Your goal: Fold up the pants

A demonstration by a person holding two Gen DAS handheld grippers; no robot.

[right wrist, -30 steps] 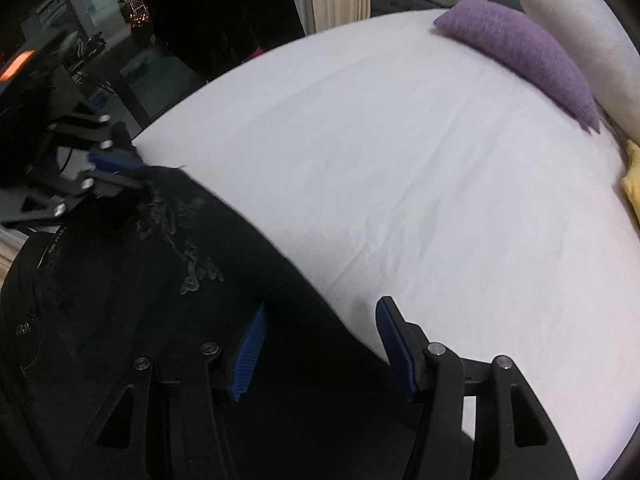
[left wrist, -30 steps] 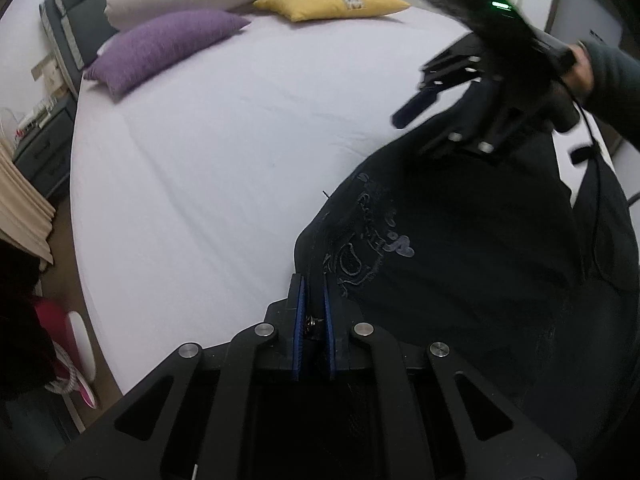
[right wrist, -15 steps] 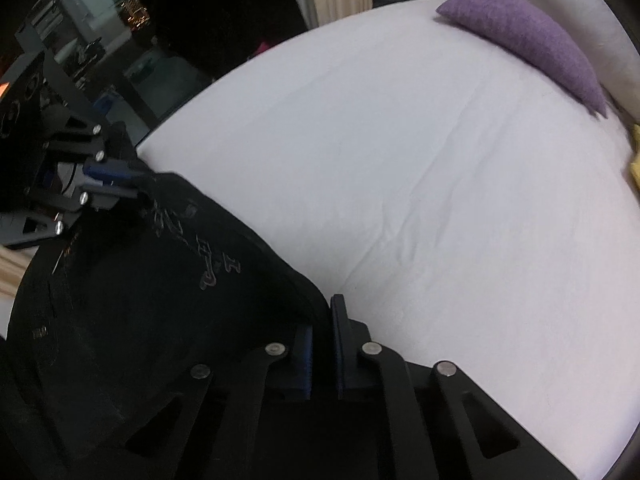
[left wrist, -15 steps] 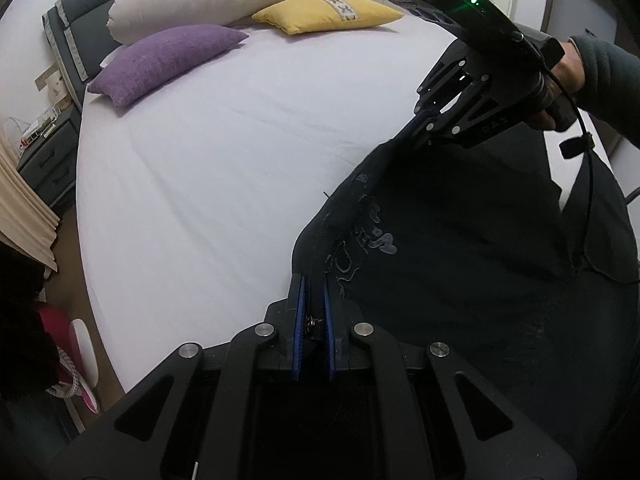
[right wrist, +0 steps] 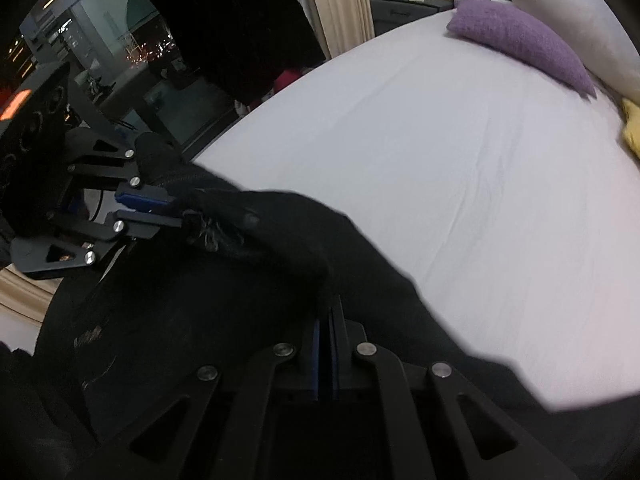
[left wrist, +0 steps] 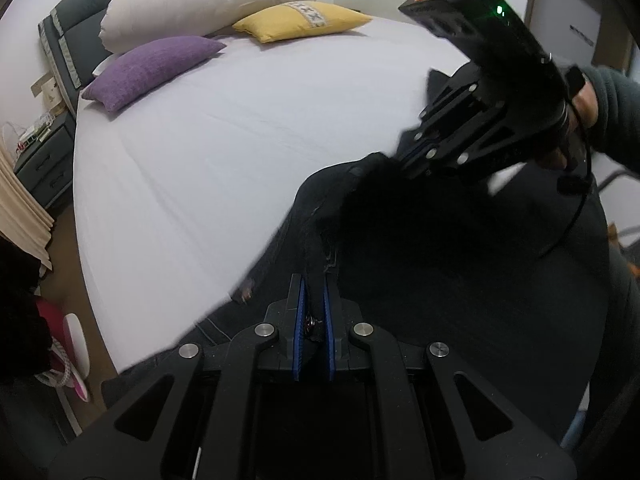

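Note:
Black pants point(left wrist: 460, 264) hang between both grippers over the near edge of a white bed point(left wrist: 240, 152). In the left wrist view my left gripper point(left wrist: 313, 292) is shut on one edge of the pants, the fabric pinched between its blue pads. The right gripper point(left wrist: 404, 160) shows at upper right in a person's hand, shut on another edge of the cloth. In the right wrist view the right gripper point(right wrist: 329, 316) is shut on the pants point(right wrist: 240, 280), and the left gripper point(right wrist: 176, 210) grips the same cloth at the left. The lifted fabric bunches between them.
A purple cushion point(left wrist: 148, 68), a white pillow point(left wrist: 200, 4) and a yellow cushion point(left wrist: 300, 20) lie at the head of the bed. A dark nightstand point(left wrist: 40, 160) and beige curtain point(left wrist: 20, 216) stand at the left. A pink item point(left wrist: 64, 344) lies on the floor.
The right gripper shut on the pants' edge. Both grippers then lifted and carried the cloth over the bed, so the flat pants now bunch and hang between them.

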